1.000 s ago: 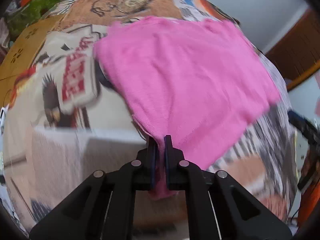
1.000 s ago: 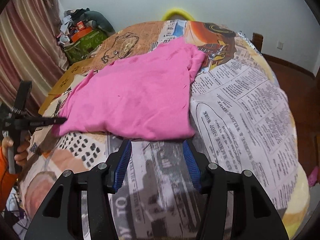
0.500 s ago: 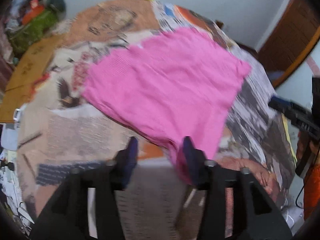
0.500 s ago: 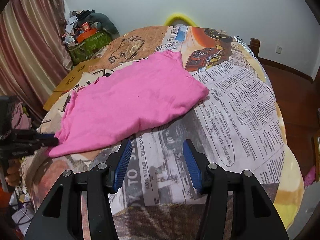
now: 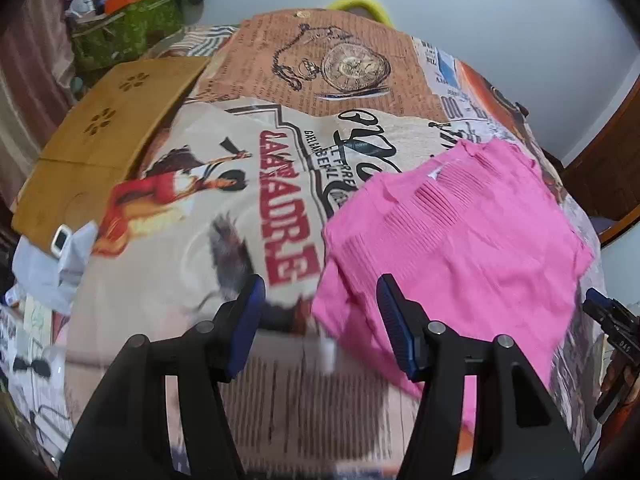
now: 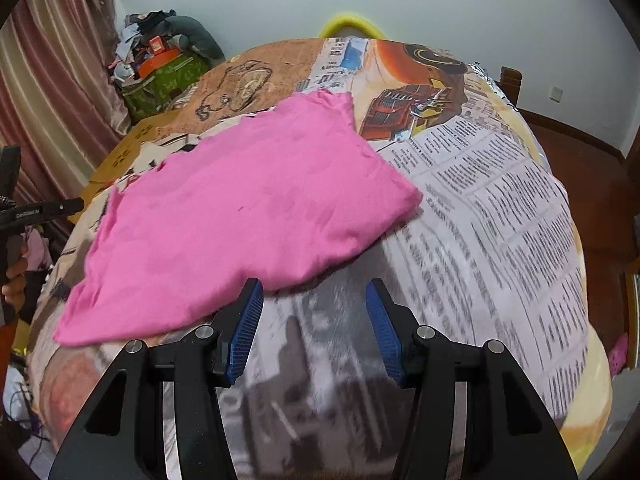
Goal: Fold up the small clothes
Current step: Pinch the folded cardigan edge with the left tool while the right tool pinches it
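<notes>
Right now I have both tools spread wide with nothing between their pads. My left hand-held gripper hangs over the bed, its blue fingertips apart above the printed bedspread, and the pink garment lies just to the right of the gap, with its near left corner running behind the right finger but not pinched by it. From this side I can see ribbed knit across the upper part of the cloth and a small white tag at its far edge. My right hand-held gripper is likewise open, poised over the newsprint pattern close to the near edge of the pink garment; the left fingertip sits just beside that edge, and I cannot tell whether it touches. In the right wrist view the garment lies flat and spread out on the bed, stretching from the far centre down toward the near left. At the left border of that view I can see the other tool held in a hand. A green bag with clutter piled on it stands beyond the bed beside a curtain, and a wooden board lies along the bed's far left side.
</notes>
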Demonstrator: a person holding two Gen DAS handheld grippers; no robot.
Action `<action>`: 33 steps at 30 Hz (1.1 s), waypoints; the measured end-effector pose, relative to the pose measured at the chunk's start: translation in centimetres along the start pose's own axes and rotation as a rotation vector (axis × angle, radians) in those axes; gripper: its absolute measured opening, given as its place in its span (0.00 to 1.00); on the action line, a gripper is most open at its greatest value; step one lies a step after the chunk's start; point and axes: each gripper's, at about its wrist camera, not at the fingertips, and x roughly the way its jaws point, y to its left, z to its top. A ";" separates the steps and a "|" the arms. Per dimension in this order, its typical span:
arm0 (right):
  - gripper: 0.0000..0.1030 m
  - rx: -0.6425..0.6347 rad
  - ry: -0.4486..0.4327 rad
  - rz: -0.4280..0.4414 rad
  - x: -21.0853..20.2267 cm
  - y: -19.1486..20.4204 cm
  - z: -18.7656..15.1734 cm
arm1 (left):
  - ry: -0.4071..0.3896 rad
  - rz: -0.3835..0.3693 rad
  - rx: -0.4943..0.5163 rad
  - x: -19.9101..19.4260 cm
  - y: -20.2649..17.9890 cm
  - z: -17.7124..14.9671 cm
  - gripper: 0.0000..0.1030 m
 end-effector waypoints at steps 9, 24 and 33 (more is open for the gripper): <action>0.48 0.074 -0.010 0.045 1.9 -1.5 1.5 | 0.064 -0.031 0.118 5.7 -3.1 2.3 0.43; 0.06 -0.123 0.008 -0.012 4.7 -1.1 6.7 | 0.071 -0.067 0.079 4.3 -0.9 -0.7 0.09; 0.06 -0.118 -0.038 -0.100 6.9 -0.2 12.3 | 0.164 -0.154 0.084 1.4 -3.1 -6.9 0.08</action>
